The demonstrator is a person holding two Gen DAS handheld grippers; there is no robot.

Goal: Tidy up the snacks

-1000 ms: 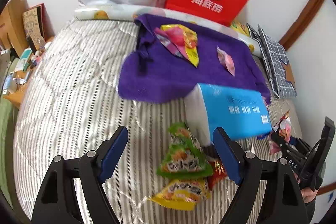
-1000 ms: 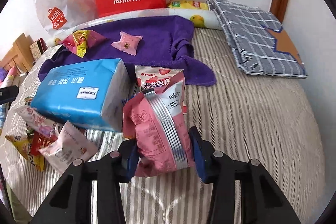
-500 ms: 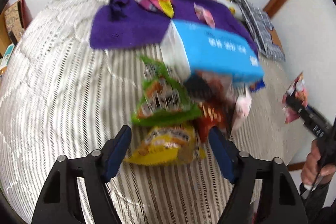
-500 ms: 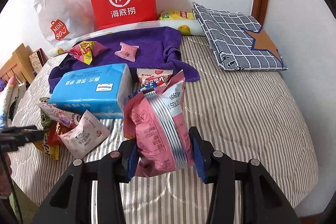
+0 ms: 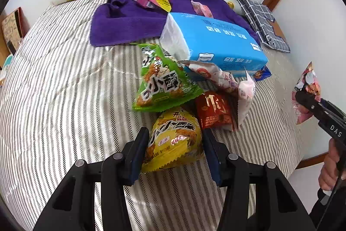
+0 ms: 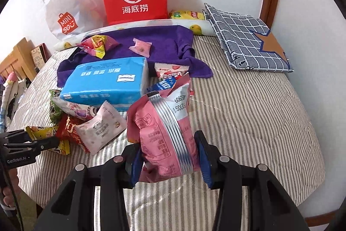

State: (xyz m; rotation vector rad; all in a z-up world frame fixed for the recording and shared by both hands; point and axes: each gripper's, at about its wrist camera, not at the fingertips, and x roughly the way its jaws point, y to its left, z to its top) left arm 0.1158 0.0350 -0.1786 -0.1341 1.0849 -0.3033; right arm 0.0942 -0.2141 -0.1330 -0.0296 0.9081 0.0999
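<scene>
Yellow snack bag (image 5: 175, 142) puffy, lying on the striped bed cover nearest the camera, well in front of the blue tissue pack (image 5: 214, 40). Green snack bag (image 5: 162, 81) overlapping its top edge, tilted, leaning up against the tissue pack's white end. Red packet (image 5: 214, 109) just right of the yellow one, half tucked under a pale pink-white packet (image 5: 244, 90). Pink foil pouch (image 6: 164, 135) upright off the cover, crinkled, silver seam facing out, right of the tissue pack. Two small pink wrapped candies beyond the pack on the purple towel (image 5: 129, 21).
</scene>
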